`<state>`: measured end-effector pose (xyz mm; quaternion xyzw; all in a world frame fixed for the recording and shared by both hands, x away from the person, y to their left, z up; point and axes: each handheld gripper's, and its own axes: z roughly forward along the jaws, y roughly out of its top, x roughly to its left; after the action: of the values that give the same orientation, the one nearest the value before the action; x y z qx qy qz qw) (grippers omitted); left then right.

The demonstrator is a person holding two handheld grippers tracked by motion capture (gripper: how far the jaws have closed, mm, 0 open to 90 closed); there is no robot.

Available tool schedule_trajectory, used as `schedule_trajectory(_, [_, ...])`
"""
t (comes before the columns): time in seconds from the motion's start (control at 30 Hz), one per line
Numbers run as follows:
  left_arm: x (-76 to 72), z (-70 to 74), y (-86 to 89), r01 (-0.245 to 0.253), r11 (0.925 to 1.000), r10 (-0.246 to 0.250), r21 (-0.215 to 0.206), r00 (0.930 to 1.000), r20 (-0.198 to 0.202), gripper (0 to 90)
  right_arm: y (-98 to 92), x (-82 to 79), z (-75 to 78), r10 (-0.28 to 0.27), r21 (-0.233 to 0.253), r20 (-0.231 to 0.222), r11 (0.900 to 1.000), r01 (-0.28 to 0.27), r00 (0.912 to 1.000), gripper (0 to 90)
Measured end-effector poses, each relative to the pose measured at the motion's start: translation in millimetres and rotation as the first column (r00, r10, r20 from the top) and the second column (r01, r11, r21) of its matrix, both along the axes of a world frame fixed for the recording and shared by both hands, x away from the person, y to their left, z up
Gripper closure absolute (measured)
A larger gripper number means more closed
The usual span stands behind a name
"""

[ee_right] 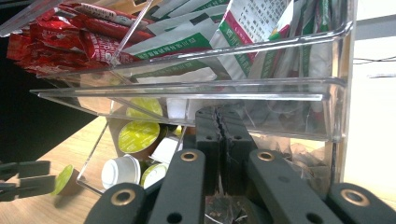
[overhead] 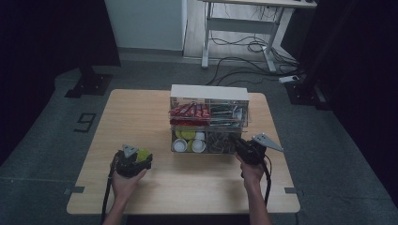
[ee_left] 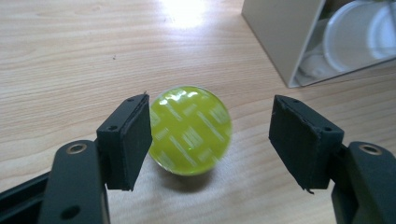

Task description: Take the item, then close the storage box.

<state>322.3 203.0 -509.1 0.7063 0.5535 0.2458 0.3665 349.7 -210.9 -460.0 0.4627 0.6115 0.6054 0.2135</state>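
Currently, by label:

Left gripper (ee_left: 210, 140): jaws wide apart, low over the wooden table (ee_left: 70, 56), near its front left in the high view.
Green-lidded capsule (ee_left: 190, 130): lying on the table between the left jaws, its foil lid facing the camera; it sits against or just beside the left-hand pad (ee_left: 135, 140), with a clear gap to the other pad.
Right gripper (ee_right: 218, 140): jaws pressed together, tips at the front of the lower tier of the clear organizer (ee_right: 327, 93); whether anything is pinched between them cannot be told.
Organizer contents: red sachets (ee_right: 56, 42) and green-and-white packets (ee_right: 252, 28) above; more capsules (ee_right: 137, 137) below.
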Motion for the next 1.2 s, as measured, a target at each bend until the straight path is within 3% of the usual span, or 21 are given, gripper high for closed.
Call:
schedule_trajectory(0.13, [-15.7,-3.2,1.4,0.004,0.9996,-0.003,-0.028,0.9997,0.022,30.2,0.3,-0.5,-0.2,-0.001,-0.002,0.000,1.000,0.001,1.0000,86.4])
schedule_trajectory(0.33, [-29.0,-5.2,6.2,0.025,0.9994,-0.025,-0.023,0.9996,0.016,29.8,0.2,-1.7,-1.1,-0.002,-0.005,-0.005,1.000,0.001,1.0000,86.4])
schedule_trajectory(0.5, [-42.1,-7.5,8.5,0.029,0.9984,-0.029,-0.048,0.9995,0.015,30.0,3.0,-1.2,-3.0,0.001,-0.021,-0.010,1.000,-0.001,0.9999,86.4])
schedule_trajectory(0.77, [-47.6,-3.1,11.9,0.043,0.9976,-0.042,-0.055,0.9989,0.022,30.4,6.2,-3.6,-5.3,0.009,-0.033,-0.016,0.999,-0.009,0.9998,86.4])
schedule_trajectory(1.2, [-45.1,-5.9,13.1,0.092,0.9932,-0.093,-0.072,0.9957,-0.005,30.3,9.3,-10.0,-11.2,-0.001,-0.075,-0.031,0.997,-0.001,0.9995,86.6])
